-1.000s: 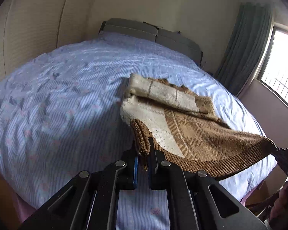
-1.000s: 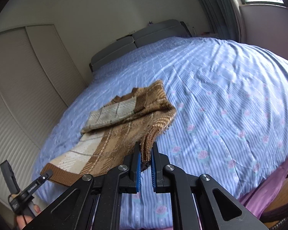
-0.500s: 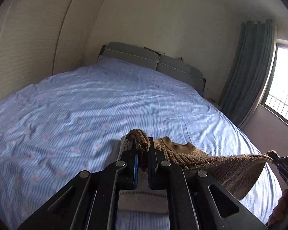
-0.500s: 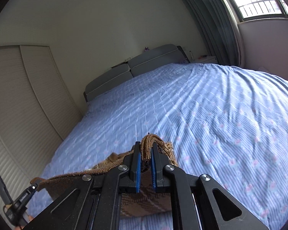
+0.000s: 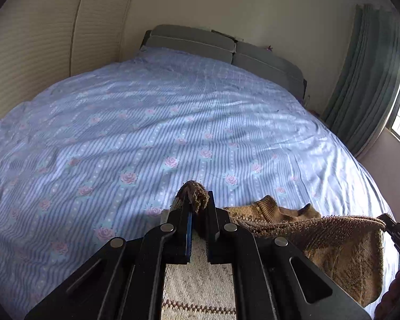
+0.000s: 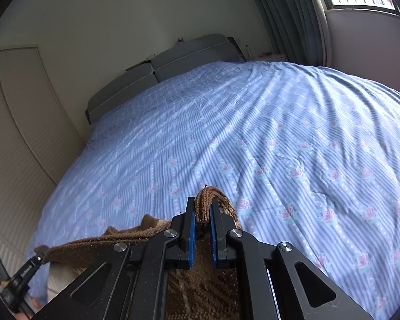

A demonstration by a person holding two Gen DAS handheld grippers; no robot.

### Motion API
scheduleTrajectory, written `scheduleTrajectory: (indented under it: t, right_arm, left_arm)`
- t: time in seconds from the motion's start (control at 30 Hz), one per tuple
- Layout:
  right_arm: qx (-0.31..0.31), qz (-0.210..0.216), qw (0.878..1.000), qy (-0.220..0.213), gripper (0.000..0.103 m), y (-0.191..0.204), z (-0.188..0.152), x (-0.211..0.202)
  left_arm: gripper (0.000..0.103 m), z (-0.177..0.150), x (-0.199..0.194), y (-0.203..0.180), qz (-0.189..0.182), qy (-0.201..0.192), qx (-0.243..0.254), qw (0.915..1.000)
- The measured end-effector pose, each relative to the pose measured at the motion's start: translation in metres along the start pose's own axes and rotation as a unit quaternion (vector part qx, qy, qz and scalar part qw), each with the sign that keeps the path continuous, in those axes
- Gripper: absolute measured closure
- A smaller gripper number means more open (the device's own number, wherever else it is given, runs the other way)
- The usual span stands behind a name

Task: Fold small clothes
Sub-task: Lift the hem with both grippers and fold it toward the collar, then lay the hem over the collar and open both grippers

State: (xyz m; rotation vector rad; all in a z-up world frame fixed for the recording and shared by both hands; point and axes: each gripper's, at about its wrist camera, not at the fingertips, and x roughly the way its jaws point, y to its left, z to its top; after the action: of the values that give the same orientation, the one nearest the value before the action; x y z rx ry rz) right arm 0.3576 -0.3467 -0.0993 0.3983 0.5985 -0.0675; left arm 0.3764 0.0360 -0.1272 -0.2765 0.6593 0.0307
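Currently left gripper point(image 5: 198, 213) has its jaws narrowed on a bunched corner of the brown sweater point(image 5: 341, 242); right gripper point(image 6: 202, 216) pinches the opposite corner likewise. The hem stretches taut between the two, long axis running sideways from one pair of fingers to the other, the body hanging below the fingers. Bed point(image 6: 280, 138) lies ahead of and beneath both. Both grippers point forward, roughly level, equally near.
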Motion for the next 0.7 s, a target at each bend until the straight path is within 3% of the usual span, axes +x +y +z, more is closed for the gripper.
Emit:
scheduleTrajectory:
  t: [0.2, 0.33, 0.37, 0.4, 0.43, 0.47, 0.57, 0.7]
  right_arm:
    - [0.018, -0.025, 0.998, 0.051, 0.093, -0.016, -0.013, 0.047]
    - [0.006, -0.028, 0.997, 0.067, 0.086, -0.013, -0.014, 0.056]
    - [-0.002, -0.031, 0.998, 0.062, 0.075, -0.010, -0.012, 0.052]
    - [-0.013, -0.043, 0.998, 0.053, 0.053, -0.006, -0.011, 0.048]
    - [-0.024, -0.057, 0.997, 0.040, 0.042, -0.003, -0.007, 0.043]
    - [-0.034, -0.064, 0.997, 0.023, 0.033, 0.000, -0.006, 0.034]
    - [-0.064, -0.061, 0.996, -0.006, 0.033, 0.013, -0.004, 0.011]
    - [-0.115, -0.045, 0.992, -0.008, 0.033, 0.033, -0.014, -0.003]
  left_arm:
    - [0.091, -0.010, 0.036, -0.002, 0.022, 0.039, 0.023, 0.9987]
    - [0.089, -0.007, 0.037, -0.001, 0.008, 0.046, 0.026, 0.9986]
    - [0.084, -0.006, 0.034, 0.000, 0.005, 0.045, 0.026, 0.9986]
    - [0.076, -0.005, 0.029, 0.001, 0.007, 0.040, 0.029, 0.9988]
    - [0.056, -0.003, 0.023, 0.001, 0.014, 0.031, 0.033, 0.9989]
    - [0.045, -0.002, 0.017, 0.002, 0.022, 0.020, 0.039, 0.9988]
    - [0.045, -0.002, 0.003, 0.003, 0.025, 0.010, 0.051, 0.9983]
    - [0.043, -0.008, -0.002, 0.005, 0.016, 0.024, 0.055, 0.9981]
